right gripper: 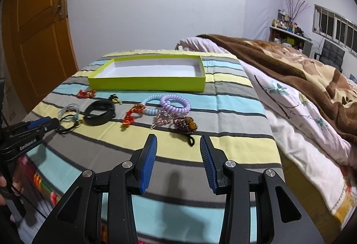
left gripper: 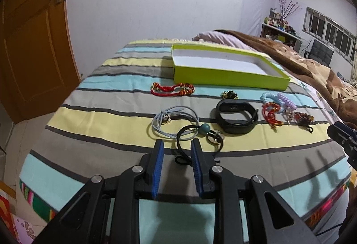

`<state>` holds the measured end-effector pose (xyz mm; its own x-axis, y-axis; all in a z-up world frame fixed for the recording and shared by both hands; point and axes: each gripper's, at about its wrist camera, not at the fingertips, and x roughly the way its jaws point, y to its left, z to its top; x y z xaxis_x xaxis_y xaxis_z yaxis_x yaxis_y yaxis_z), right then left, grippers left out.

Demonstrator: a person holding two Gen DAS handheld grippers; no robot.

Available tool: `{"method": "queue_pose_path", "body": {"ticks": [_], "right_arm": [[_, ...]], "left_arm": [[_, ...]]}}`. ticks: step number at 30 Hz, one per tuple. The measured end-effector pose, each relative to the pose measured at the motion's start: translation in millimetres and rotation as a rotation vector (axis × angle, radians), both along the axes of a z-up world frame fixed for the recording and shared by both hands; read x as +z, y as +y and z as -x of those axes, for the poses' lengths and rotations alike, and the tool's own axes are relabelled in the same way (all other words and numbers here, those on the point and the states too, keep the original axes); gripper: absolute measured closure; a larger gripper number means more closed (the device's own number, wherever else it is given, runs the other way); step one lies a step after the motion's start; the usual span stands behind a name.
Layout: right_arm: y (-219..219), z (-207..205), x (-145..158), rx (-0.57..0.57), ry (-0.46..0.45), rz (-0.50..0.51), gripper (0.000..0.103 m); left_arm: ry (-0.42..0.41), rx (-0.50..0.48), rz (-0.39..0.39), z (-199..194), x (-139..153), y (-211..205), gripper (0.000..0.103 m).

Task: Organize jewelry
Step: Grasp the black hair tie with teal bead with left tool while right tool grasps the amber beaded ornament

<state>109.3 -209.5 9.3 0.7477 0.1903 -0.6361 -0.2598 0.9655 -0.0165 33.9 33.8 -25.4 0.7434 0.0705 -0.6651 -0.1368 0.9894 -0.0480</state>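
Note:
Jewelry lies on a striped cloth in front of an empty lime-green box [left gripper: 229, 79] [right gripper: 147, 83]. My left gripper [left gripper: 177, 143] is open, its jaws on either side of a black hair tie with a teal bead [left gripper: 204, 129]. Beside it lie a grey hair tie [left gripper: 171, 120], a black wristband [left gripper: 236, 118] [right gripper: 99, 113] and a red cord bracelet [left gripper: 171, 89]. My right gripper [right gripper: 178, 140] is open and empty, just short of a dark beaded piece [right gripper: 186, 124]. Purple [right gripper: 175, 103] and blue coil bands [right gripper: 149, 105] and a red knot charm [right gripper: 131, 115] lie beyond.
The striped table [left gripper: 111, 114] stands against a bed with a brown blanket [right gripper: 290, 65] on the right. A wooden door [left gripper: 29, 43] is at the left. A small gold and black piece [left gripper: 228, 94] lies before the box. The left gripper also shows in the right wrist view [right gripper: 48, 122].

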Motion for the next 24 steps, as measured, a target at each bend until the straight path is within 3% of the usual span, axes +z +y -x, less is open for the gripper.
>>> {"method": "queue_pose_path", "body": {"ticks": [16,21,23,24], "right_arm": [[3,-66,-23,0.067,0.187,0.021,0.062],[7,-71,-28,0.08,0.213,0.032,0.062],[8,-70,-27,0.082,0.21,0.033,0.075],[7,-69,-27,0.081,0.21,0.03,0.075]], "left_arm": [[0.042,-0.009,-0.017,-20,-8,-1,0.077],[0.044,-0.028,-0.009,-22,-8,0,0.095],[0.043,-0.033,-0.003,-22,-7,1,0.099],[0.043,-0.035,0.0,-22,-7,1,0.099]]}}
